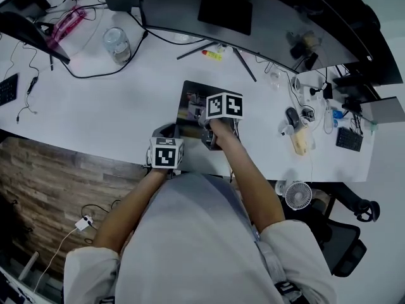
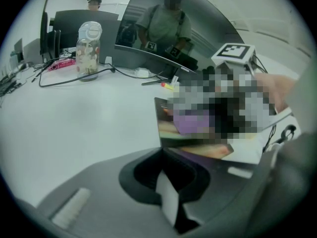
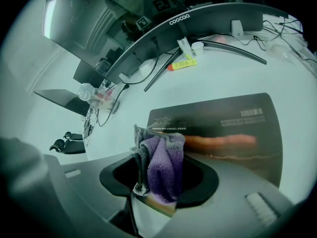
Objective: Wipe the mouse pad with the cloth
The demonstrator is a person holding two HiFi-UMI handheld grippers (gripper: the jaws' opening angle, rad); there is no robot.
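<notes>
The right gripper pinches a crumpled purple cloth over the dark rectangular mouse pad by the front edge of the white desk. The left gripper, jaws pressed together on nothing, sits at the pad's front-left corner.

I see the mouse pad lying on the desk, just before the curved monitor. The cloth sits in my right gripper over the pad's near edge. My left gripper is at its near-left corner.

Head view looks steeply down; both gripper views (low, close) share the mouse pad.
</notes>
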